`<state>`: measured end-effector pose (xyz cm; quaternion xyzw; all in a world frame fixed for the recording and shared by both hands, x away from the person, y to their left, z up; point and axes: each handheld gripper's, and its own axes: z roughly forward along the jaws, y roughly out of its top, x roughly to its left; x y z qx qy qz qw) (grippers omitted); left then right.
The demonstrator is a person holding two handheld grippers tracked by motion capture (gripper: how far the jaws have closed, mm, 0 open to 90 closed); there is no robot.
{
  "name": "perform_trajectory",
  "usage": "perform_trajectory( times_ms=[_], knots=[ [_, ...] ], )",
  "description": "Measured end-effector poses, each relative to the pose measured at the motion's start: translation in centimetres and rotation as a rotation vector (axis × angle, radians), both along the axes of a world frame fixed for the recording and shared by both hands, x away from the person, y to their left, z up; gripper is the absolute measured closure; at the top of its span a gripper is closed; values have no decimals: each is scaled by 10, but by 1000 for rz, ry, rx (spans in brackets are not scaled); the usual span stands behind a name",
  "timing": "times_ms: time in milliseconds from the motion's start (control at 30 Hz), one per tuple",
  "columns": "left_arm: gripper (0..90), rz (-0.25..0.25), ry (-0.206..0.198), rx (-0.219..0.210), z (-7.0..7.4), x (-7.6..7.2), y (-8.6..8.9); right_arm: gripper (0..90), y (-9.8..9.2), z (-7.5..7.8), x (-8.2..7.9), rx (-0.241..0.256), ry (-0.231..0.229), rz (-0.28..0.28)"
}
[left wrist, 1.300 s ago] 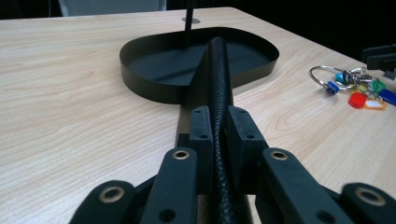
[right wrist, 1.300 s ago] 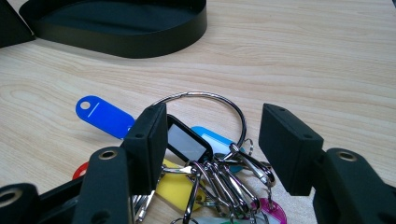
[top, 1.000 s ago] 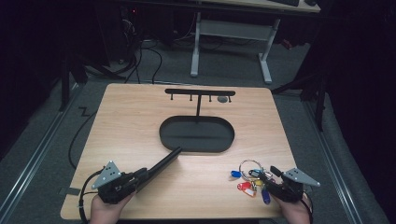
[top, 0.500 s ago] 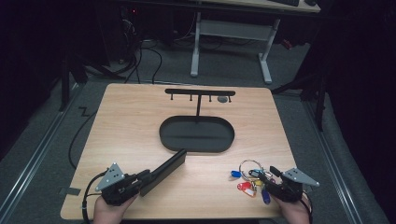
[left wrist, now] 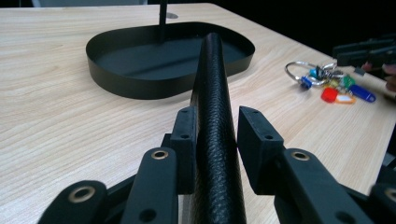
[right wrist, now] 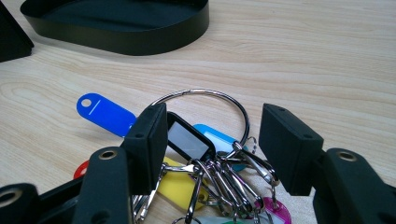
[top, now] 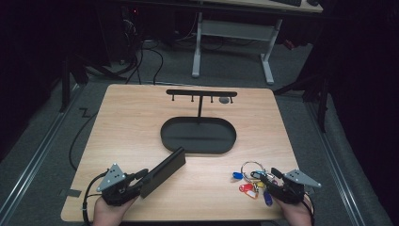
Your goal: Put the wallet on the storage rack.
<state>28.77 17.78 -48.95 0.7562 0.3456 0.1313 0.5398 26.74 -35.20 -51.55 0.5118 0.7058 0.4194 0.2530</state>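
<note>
A black leather wallet (top: pixel 163 171) sticks out toward the tray from my left gripper (top: pixel 139 181), low over the table's front left. Seen edge-on in the left gripper view, the wallet (left wrist: pixel 212 93) sits between the two pads of the left gripper (left wrist: pixel 217 137), which is shut on it. A ring of keys with coloured tags (top: pixel 251 181) lies at the front right. My right gripper (top: pixel 272 180) stands open there. In the right gripper view its jaws straddle the key ring (right wrist: pixel 205 100) and its metal clips, without pressing them.
A black oval tray (top: pixel 163 136) sits mid-table, with a black T-shaped hook stand (top: pixel 201 93) rising behind it. The tray wall (left wrist: pixel 130 84) is just ahead of the wallet's tip. Bare wood lies between the two grippers.
The wallet has turned in the left gripper from nearly edge-on to showing its broad face, and that gripper has shifted slightly right. The right gripper and keys have stayed put.
</note>
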Motion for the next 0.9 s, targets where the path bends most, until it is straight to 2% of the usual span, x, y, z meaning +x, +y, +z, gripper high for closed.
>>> perform_trajectory(
  times_ms=[33,100,300,333,367,400,433,567,600,633,667,733,800,900],
  knots=[
    [679,0,0,0,0,0,0,425,0,0,0,0,0,0],
    [660,-1,-10,34,0,-1,-3,425,0,0,0,0,0,0],
    [602,12,-43,159,1,-3,-12,425,0,0,0,0,1,1],
    [600,12,-43,159,1,-3,-12,425,0,0,0,0,1,2],
    [599,13,-47,199,2,-4,-15,425,0,0,0,-1,1,3],
    [598,11,-46,215,3,-4,-16,425,0,0,0,-1,1,3],
    [598,11,-46,215,3,-4,-16,425,0,0,0,-1,1,3],
    [613,3,-50,254,8,-6,-20,425,-1,0,0,-1,3,2],
    [620,3,-46,275,9,-5,-22,425,0,0,0,1,5,1],
    [618,3,-46,275,9,-5,-22,425,0,0,0,1,5,1],
    [619,-3,-25,300,10,-4,-24,425,0,0,0,6,6,2],
    [614,-1,-28,312,11,-4,-25,424,1,0,0,5,4,4],
    [595,-17,-25,360,14,-3,-30,425,0,1,-1,6,-3,6],
    [571,-34,-16,384,16,-1,-33,424,0,2,0,7,-4,10]
  ],
)
